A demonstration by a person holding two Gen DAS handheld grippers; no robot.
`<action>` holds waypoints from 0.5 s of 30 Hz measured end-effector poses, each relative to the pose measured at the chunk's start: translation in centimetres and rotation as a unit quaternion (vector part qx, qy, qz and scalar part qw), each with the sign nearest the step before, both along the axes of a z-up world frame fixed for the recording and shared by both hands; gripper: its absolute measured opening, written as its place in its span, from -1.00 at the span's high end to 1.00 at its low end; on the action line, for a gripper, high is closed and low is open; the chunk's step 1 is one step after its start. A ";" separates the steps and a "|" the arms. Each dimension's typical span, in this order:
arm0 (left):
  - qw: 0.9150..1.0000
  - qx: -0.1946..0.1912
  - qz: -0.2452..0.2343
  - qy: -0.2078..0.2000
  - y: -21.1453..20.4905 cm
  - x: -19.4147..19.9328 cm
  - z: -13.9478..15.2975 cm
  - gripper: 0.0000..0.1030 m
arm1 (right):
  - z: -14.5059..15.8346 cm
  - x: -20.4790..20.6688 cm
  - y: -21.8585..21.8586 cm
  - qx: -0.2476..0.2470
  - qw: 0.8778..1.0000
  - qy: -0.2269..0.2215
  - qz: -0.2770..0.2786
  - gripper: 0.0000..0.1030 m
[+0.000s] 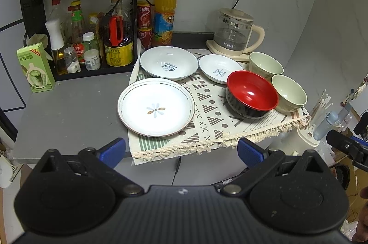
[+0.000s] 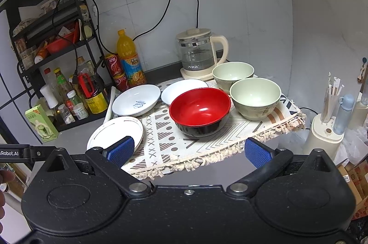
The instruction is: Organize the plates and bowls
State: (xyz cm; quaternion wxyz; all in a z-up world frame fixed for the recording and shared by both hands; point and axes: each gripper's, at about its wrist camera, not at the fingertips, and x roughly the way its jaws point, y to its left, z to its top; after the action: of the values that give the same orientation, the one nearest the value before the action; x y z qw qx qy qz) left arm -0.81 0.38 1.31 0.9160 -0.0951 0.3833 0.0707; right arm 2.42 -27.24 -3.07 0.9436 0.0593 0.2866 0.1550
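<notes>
Ahead of left hand-held gripper (image 1: 180, 150), spread, empty: flower plate (image 1: 156, 107). Right hand-held gripper (image 2: 188, 150) spread; red bowl (image 2: 200, 111) beyond.

flower plate (image 2: 115, 133) partly behind claw pad, small plate (image 2: 181, 88) half hidden

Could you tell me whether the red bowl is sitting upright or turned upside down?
Upright. The red bowl rests on its black base on the patterned cloth, opening upward, its empty red inside showing.
</notes>
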 end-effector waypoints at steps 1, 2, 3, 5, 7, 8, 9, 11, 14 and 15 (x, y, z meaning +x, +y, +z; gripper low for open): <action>1.000 0.000 -0.001 0.000 0.0 0.0 0.0 -0.99 | 0.0 -0.1 0.0 -0.001 1.000 -0.001 0.001 -1.00; 1.000 0.000 -0.001 0.000 0.0 0.0 0.1 -0.99 | 0.0 0.0 0.0 -0.003 1.000 -0.002 0.001 -1.00; 1.000 0.001 0.000 0.001 0.0 0.0 0.1 -0.99 | 0.0 -0.1 0.0 -0.004 1.000 -0.003 0.002 -1.00; 1.000 0.001 0.002 -0.001 0.0 -0.2 0.1 -0.99 | -0.1 -0.3 0.0 -0.002 1.000 -0.002 0.001 -1.00; 1.000 0.000 0.003 -0.002 0.0 -0.4 0.1 -0.99 | 0.0 -0.4 -0.1 -0.001 1.000 -0.002 0.002 -1.00; 1.000 0.000 0.005 -0.003 -0.1 -0.4 0.2 -0.99 | 0.0 -0.5 -0.1 -0.001 1.000 -0.004 0.004 -1.00; 1.000 0.000 0.006 -0.005 -0.1 -0.6 0.2 -0.99 | 0.1 -0.6 0.0 -0.002 1.000 -0.005 0.004 -1.00; 1.000 -0.001 0.006 -0.008 -0.2 -0.6 0.3 -0.99 | 0.3 -0.7 0.0 -0.001 1.000 -0.007 0.008 -1.00; 1.000 0.001 0.008 -0.012 -0.3 -0.9 0.5 -0.99 | 0.4 -0.8 0.0 -0.002 1.000 -0.008 0.012 -1.00; 1.000 0.002 0.008 -0.012 -0.4 -0.9 0.6 -0.99 | 0.4 -0.9 0.0 -0.002 1.000 -0.008 0.014 -1.00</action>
State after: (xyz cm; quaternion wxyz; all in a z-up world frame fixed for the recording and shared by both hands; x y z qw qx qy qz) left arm -1.74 -0.02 1.87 0.9201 -0.0970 0.3714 0.0780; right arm 1.56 -27.23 -2.67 0.9438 0.0521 0.2800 0.1676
